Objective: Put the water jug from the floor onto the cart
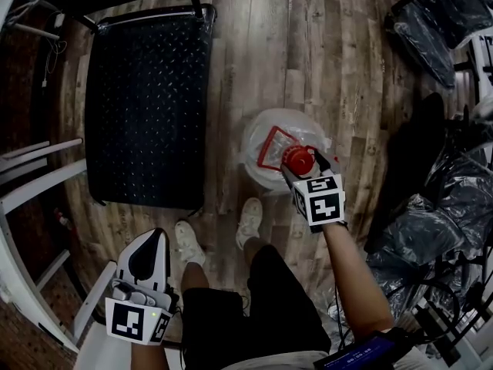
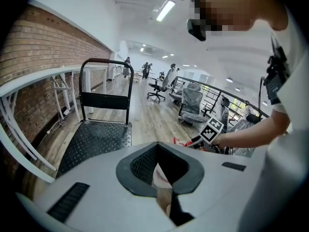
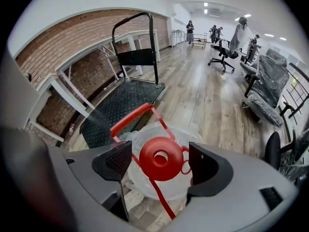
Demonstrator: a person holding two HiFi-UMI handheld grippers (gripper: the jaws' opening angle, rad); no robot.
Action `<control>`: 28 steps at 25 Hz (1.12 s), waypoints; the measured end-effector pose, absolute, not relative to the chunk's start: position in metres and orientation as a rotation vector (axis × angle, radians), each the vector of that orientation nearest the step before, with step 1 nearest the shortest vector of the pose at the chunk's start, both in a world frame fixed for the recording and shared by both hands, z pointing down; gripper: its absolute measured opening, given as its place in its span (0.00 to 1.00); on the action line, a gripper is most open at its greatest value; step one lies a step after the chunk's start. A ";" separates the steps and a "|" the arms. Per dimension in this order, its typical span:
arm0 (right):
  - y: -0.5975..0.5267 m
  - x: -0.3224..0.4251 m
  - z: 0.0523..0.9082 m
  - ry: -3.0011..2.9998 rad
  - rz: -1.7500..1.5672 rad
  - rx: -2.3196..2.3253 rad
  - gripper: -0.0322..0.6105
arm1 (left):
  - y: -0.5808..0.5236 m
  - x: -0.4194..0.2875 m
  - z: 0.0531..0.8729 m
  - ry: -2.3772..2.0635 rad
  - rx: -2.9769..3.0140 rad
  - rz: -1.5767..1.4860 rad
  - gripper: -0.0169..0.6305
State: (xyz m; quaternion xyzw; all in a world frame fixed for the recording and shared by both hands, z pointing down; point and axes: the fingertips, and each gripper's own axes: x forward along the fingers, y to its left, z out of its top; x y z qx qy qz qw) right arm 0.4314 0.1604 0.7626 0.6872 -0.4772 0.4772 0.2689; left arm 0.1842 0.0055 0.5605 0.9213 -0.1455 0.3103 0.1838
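Observation:
The water jug [image 1: 271, 168] stands on the wood floor just right of the cart; it is clear plastic with a red cap [image 1: 299, 159] and a raised red handle [image 1: 271, 143]. My right gripper [image 1: 305, 168] points steeply down over it and is open. In the right gripper view the cap [image 3: 161, 158] lies between the two pads of the right gripper [image 3: 159, 153], with a gap on each side. The black cart [image 1: 146, 99] carries nothing on its deck. My left gripper [image 1: 156, 237] hangs low at the left, shut and holding nothing.
White shoes [image 1: 250, 218] stand just in front of the jug. Plastic-wrapped chairs [image 1: 447, 199] crowd the right side, with more chairs [image 1: 431, 21] at the top right. A white table frame [image 1: 31, 176] and a brick wall flank the cart's left.

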 end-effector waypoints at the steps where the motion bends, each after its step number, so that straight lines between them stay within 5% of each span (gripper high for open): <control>1: 0.160 0.431 0.765 -1.288 1.293 1.844 0.59 | 0.004 0.184 0.562 -0.416 2.593 0.872 0.02; 28: 0.165 0.435 0.792 -1.187 1.364 1.864 0.55 | 0.011 0.166 0.574 -0.432 2.536 0.856 0.02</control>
